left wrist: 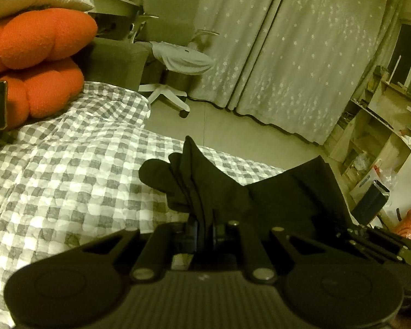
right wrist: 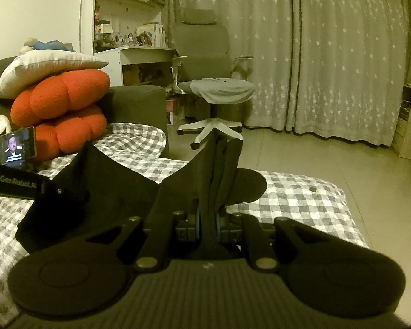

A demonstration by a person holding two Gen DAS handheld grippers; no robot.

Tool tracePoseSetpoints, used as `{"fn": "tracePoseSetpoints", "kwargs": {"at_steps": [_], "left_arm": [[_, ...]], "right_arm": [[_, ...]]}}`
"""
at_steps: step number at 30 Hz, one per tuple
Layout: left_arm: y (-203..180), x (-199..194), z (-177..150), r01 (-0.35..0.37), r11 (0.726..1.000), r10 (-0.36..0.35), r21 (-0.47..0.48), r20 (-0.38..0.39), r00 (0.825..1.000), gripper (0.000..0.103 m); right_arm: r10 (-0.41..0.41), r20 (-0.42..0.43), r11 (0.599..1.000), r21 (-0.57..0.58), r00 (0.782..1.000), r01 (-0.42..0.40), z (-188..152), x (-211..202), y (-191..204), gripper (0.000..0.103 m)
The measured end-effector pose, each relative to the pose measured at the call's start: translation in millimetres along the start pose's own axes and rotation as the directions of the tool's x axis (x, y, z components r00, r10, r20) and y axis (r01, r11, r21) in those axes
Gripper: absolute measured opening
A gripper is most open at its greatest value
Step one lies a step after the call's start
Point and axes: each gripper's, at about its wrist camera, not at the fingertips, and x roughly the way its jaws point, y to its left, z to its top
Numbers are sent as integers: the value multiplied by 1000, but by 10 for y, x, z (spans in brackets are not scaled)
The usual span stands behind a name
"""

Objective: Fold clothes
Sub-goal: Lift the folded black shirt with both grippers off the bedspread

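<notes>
A black garment (left wrist: pixel 282 200) is stretched in the air between my two grippers, over the grey-and-white checked bed cover (left wrist: pixel 68 164). My left gripper (left wrist: pixel 204 229) is shut on a bunched edge of it, with folds sticking up past the fingers. In the right wrist view the same black garment (right wrist: pixel 117 189) sags to the left, and my right gripper (right wrist: pixel 208 224) is shut on its other gathered edge. The left gripper's body (right wrist: pixel 16 185) shows at the left of that view. The fingertips of both are hidden by cloth.
Two orange cushions (right wrist: pixel 60 115) under a white pillow (right wrist: pixel 41 68) are stacked at the head of the bed, beside a lit phone (right wrist: pixel 15 148). A grey office chair (right wrist: pixel 211 82) with cloth on its seat stands by starred curtains (right wrist: pixel 328 54). Shelves (left wrist: pixel 378 137) line the right wall.
</notes>
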Motion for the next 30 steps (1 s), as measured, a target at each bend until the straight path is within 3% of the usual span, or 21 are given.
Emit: {"fn": "tracePoseSetpoints", "kwargs": {"at_steps": [15,30], "left_arm": [[-108,58,-85,-86,994,88,71,-24,996,9],[-120,-1,-78,-195,976,192,100,34,981,9]], "right_arm": [[-16,-19,999,-28,1000,15,-10,31,69,13],[-92,-28,996,-1,995,92,12,126,224,13]]}}
